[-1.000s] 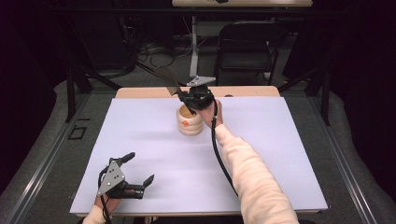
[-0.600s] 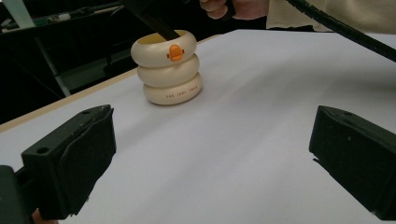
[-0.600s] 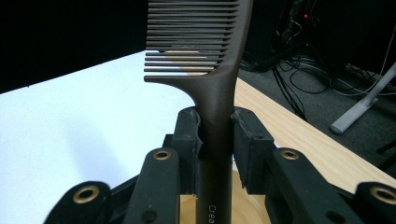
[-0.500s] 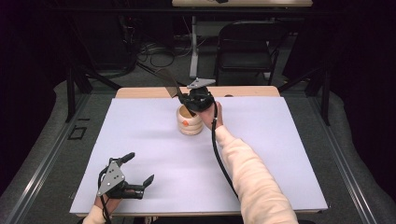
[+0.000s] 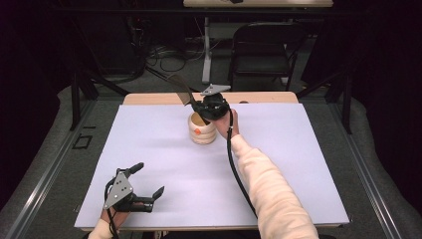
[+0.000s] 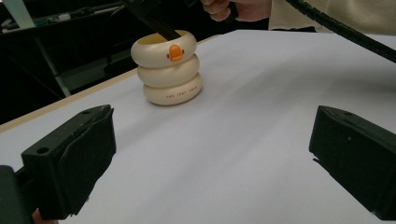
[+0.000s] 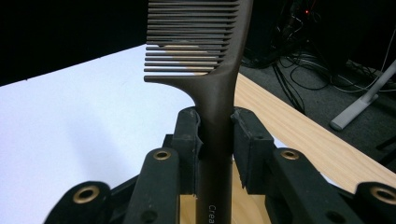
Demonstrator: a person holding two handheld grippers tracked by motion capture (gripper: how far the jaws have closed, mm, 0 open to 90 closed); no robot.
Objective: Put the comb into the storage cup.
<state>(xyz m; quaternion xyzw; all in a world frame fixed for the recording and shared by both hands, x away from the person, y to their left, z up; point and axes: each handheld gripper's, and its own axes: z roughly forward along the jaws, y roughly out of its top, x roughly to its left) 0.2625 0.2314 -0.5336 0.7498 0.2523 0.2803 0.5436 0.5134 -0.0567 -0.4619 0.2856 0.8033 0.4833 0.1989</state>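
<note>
Nearest me, my left gripper [image 5: 133, 185] rests on the white sheet [image 5: 164, 164] at the near-left corner, jaws spread wide with nothing between them. Its place on the sheet matches the pictures from a second ago, so it is idle and plays no part in the work just now.

Further out, past the middle of the sheet, stands the cream holder [image 5: 202, 129], a stack of three rounded rings with a small orange duck face on the top one. It stands upright, well apart from the left gripper.

Right over it is my right gripper [image 5: 206, 110], clamped narrow on the handle of a dark brown comb [image 7: 205, 70]. In the right gripper view the pads [image 7: 189, 140] press the handle from both sides, and the teeth rise above them. From the high view the comb [image 5: 181, 89] leans up and away to the far left, while its handle end dips into the holder's mouth.

Against the earlier pictures I see almost no change: same grip, same tilt, same spot. I judge the comb is either about to be let go into the holder or lifted out; I cannot tell which.

Beyond lies the bare wooden table edge [image 5: 263, 97].
</note>
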